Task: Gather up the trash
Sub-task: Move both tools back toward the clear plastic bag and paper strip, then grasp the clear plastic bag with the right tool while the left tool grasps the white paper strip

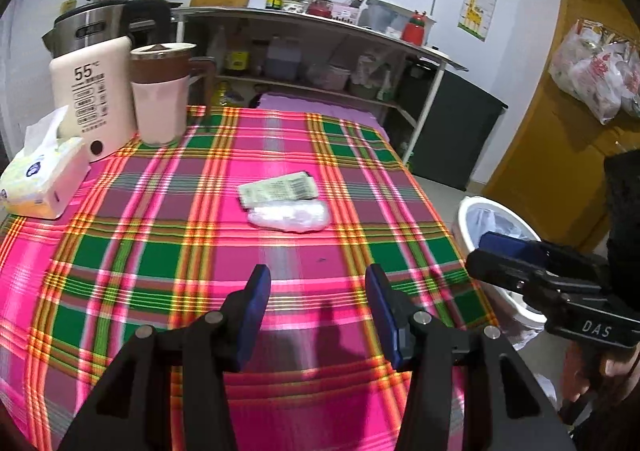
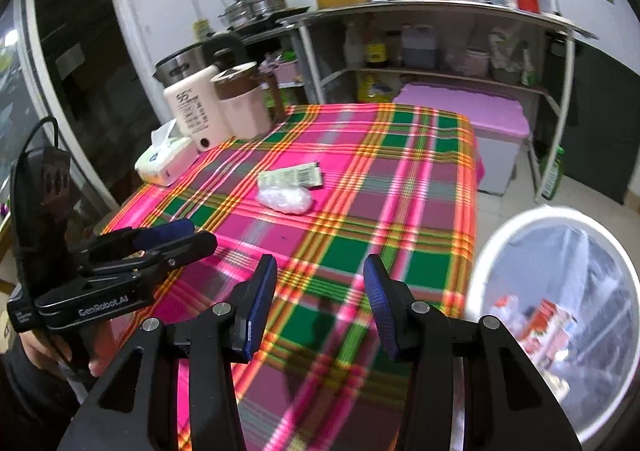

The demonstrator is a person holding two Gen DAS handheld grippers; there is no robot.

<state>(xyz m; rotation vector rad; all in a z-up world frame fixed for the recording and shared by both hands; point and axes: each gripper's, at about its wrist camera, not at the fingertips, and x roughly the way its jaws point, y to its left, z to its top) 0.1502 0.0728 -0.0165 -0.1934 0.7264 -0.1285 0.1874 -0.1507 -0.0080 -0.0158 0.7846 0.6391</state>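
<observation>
On the plaid tablecloth lie two pieces of trash side by side: a flat printed wrapper and a crumpled clear plastic bag just in front of it. My left gripper hovers open over the near part of the table, short of both, nothing between its blue pads. My right gripper is open too, empty, above the table's near right corner. A white bin lined with plastic stands on the floor right of the table, with trash inside.
A tissue pack, a white "55" appliance, a pink-brown jug and a steel kettle crowd the table's far left. A metal shelf with bottles stands behind, with a pink-lidded box. Plastic bags hang on a wooden door.
</observation>
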